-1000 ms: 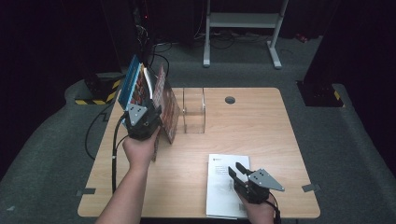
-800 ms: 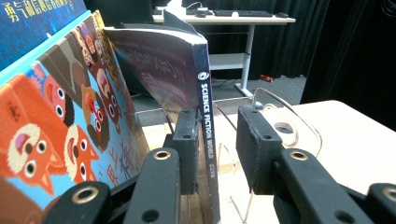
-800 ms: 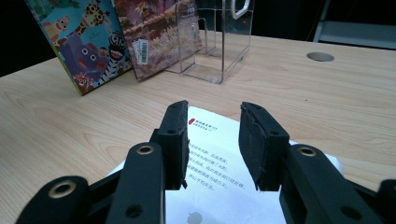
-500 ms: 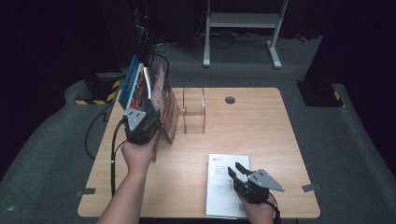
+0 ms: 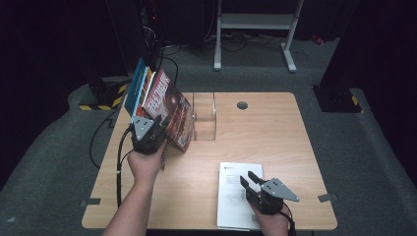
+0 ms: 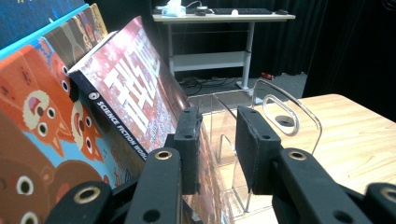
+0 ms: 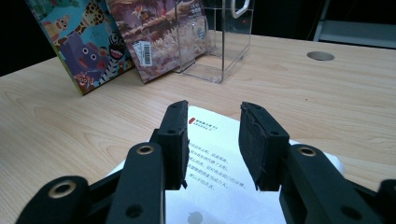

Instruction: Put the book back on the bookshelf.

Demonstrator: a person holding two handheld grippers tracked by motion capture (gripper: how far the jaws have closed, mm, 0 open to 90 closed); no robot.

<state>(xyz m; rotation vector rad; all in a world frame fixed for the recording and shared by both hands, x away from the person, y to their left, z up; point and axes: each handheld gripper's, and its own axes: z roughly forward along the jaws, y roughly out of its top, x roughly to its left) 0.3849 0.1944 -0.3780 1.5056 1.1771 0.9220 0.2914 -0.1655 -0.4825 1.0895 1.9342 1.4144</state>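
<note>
Your left gripper sits mid-left in the high view, jaws narrowly parted and gripping nothing, right against the leaning red science fiction book beside the clear stand. Lower right, your right gripper hovers over the white booklet, jaws parted and empty

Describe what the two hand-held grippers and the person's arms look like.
Both are black. The left hand-held gripper and the right hand-held gripper each carry a grey three-cornered plate on top. Each has two flat black jaws with rectangular padded faces, fixed on arms with round metal-ringed holes. A black cable trails from the left one along the forearm. The forearms are bare: no sleeves show.
</note>
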